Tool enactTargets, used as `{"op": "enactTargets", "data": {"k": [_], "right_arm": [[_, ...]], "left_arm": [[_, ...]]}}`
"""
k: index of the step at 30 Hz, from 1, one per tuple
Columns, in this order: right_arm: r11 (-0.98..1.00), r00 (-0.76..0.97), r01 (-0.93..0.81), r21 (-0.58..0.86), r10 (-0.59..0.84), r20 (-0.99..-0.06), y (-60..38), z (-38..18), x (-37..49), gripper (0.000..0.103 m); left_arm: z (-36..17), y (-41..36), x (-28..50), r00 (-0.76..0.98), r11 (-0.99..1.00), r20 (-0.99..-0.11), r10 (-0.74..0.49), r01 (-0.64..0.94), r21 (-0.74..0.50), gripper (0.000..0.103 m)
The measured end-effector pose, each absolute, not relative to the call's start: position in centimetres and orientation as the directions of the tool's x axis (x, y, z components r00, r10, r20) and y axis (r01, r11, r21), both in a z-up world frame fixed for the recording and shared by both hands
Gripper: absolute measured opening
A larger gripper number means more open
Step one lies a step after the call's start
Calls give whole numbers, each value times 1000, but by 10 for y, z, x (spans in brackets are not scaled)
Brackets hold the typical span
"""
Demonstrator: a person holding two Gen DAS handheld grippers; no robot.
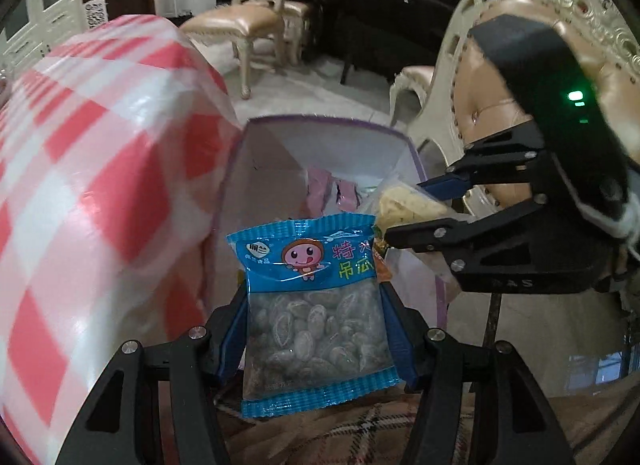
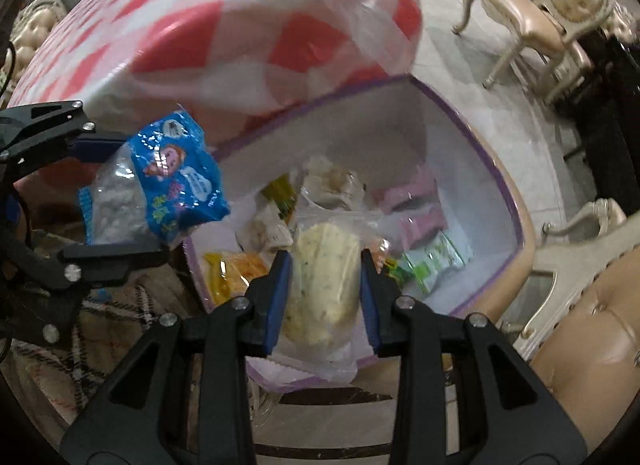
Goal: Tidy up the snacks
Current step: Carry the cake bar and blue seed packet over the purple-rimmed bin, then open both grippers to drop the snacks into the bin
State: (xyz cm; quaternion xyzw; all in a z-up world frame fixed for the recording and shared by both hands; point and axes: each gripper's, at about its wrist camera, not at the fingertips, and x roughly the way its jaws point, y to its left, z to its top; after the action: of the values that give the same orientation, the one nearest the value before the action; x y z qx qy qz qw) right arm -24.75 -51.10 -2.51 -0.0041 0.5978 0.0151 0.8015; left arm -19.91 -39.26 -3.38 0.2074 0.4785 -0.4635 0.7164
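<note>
My left gripper (image 1: pixel 314 305) is shut on a blue packet of seeds (image 1: pixel 312 305), held upright just before the purple-rimmed white box (image 1: pixel 332 141). In the right wrist view the same blue packet (image 2: pixel 160 185) hangs at the left in the left gripper (image 2: pixel 132 201), beside the box's near corner. My right gripper (image 2: pixel 326 277) is shut on a clear bag with a pale yellow cake (image 2: pixel 324 277), held over the open box (image 2: pixel 472 193). The left wrist view shows that cake bag (image 1: pixel 404 207) in the right gripper (image 1: pixel 424 205) above the box's right side. Several snack packets lie inside the box.
A table with a red-and-white checked cloth (image 1: pixel 100 185) stands right beside the box. Cream upholstered chairs (image 1: pixel 260 21) stand on the tiled floor, and one chair back (image 1: pixel 560 65) is close on the right. A plaid fabric (image 1: pixel 340 437) lies below the grippers.
</note>
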Motion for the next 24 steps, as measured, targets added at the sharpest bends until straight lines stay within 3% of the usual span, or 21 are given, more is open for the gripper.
{"op": "enactTargets", "data": {"k": [24], "right_arm": [[996, 329, 91, 10, -21, -944, -536, -30, -251, 38]], "left_arm": [[-66, -422, -196, 27, 467, -915, -402, 866, -180, 61]]}}
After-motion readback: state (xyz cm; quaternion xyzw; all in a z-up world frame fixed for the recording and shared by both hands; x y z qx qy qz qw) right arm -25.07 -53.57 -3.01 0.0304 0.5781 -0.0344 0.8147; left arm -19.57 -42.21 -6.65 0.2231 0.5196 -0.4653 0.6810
